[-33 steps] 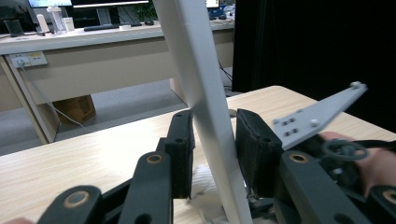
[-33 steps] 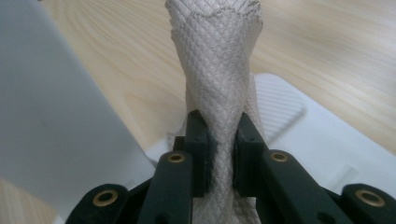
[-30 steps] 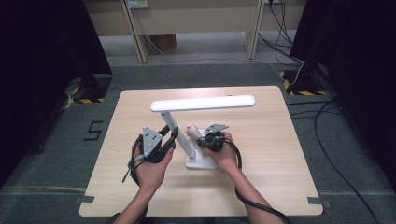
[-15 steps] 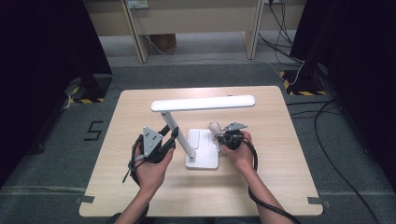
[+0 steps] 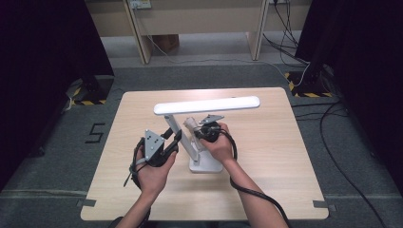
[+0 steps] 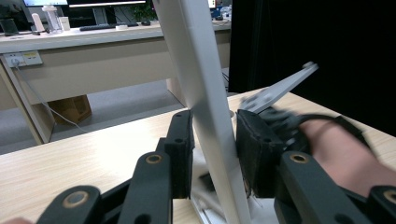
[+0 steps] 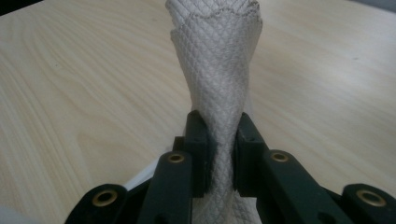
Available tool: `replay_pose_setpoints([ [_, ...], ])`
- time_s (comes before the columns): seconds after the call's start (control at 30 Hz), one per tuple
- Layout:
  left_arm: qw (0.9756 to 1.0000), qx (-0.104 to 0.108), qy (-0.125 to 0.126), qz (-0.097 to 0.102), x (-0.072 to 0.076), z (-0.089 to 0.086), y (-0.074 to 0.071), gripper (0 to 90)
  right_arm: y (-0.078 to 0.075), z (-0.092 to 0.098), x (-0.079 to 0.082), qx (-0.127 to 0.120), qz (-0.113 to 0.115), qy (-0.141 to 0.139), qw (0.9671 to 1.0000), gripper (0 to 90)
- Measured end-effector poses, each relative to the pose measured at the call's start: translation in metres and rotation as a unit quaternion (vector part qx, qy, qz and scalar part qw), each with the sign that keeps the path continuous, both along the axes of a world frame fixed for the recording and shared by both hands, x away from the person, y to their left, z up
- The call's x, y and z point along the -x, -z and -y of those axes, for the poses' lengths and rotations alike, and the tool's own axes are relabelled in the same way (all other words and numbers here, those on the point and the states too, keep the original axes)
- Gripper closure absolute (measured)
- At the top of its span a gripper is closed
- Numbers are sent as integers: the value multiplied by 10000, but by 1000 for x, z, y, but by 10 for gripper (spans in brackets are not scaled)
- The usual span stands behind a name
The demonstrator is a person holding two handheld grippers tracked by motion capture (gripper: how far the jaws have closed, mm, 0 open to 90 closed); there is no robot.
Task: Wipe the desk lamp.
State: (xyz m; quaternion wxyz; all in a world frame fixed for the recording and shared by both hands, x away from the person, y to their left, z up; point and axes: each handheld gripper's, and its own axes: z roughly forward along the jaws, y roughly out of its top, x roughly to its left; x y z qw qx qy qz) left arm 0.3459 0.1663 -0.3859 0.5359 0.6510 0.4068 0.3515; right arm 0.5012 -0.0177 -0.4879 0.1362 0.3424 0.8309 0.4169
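Observation:
A white desk lamp stands on the wooden table, with a long bar head, a slanted arm and a flat base. My left gripper is shut on the lamp arm, one pad on each side of it. My right gripper is shut on a pale quilted cloth. The cloth sits by the upper part of the arm, just right of the left gripper. The right hand appears blurred in the left gripper view.
The lamp head overhangs both grippers. Bare tabletop lies to the left, right and front of the lamp base. Beyond the table are desk legs, a cardboard box and floor cables; black curtains flank both sides.
The right gripper with the cloth swung out to the right of the lamp, then came back left and up against the lamp arm. The left gripper stayed on the arm.

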Motion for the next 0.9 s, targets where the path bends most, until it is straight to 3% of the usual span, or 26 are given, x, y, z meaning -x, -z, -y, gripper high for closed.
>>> replay_pose_setpoints([
  [0.13,10000,-5,5,3,0,0,0,668,8,-3,-5,-2,-128,46,9999,791],
  [0.23,10000,-16,-3,16,0,1,0,668,7,3,-7,78,-98,150,9998,792],
  [0.47,10000,-26,-26,12,0,1,0,669,9,18,-11,-24,-81,419,9991,791],
  [0.6,10000,-25,-20,10,0,1,0,669,10,25,-12,153,-79,598,9981,793],
  [0.67,10000,-23,-19,13,0,1,0,669,13,30,-13,28,-123,655,9978,793],
  [0.9,10000,-18,-26,20,1,1,0,670,12,40,-13,179,-43,784,9968,793],
])
